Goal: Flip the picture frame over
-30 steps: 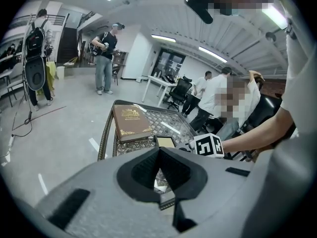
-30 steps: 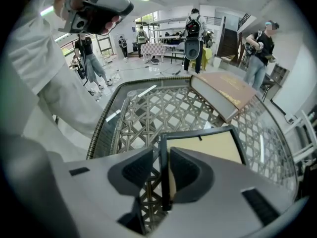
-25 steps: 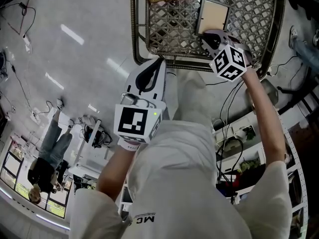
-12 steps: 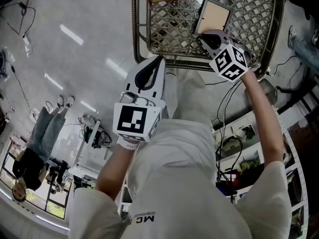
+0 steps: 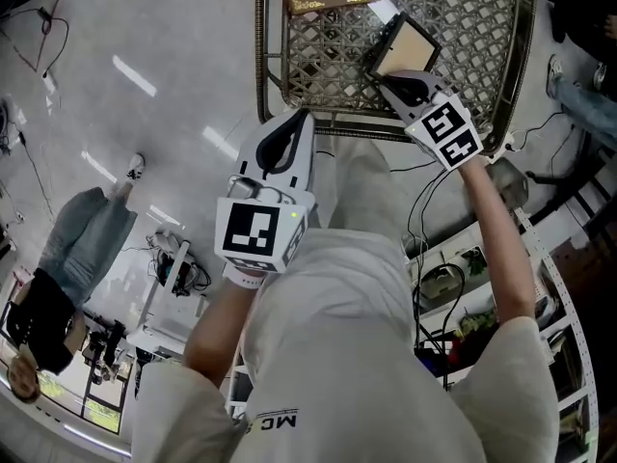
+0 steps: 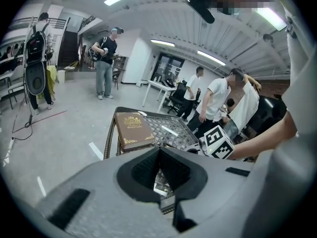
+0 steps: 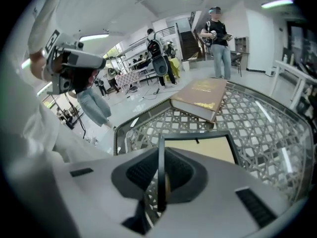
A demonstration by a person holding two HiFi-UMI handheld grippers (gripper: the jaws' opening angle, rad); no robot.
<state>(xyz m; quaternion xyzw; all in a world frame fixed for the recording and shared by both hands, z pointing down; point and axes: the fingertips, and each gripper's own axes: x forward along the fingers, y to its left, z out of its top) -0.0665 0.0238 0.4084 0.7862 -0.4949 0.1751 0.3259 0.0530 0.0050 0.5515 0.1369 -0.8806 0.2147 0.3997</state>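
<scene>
Your right hand-held gripper [image 5: 390, 77] just closed on the near edge of the picture frame [image 5: 405, 44], tan face up, long axis slanting away from you, left hand-held gripper [image 5: 287, 133] parted, empty

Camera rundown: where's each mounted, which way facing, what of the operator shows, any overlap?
Head view: on the head, facing steeply down at the table; shirt, right forearm, left claw and right claw show.
Left gripper view: on the left claw, facing across the table toward the book; right forearm shows.
Right gripper view: on the right claw, facing along the picture frame its jaws have just closed on; shirt at left.
Shared: all see table, book.
</scene>
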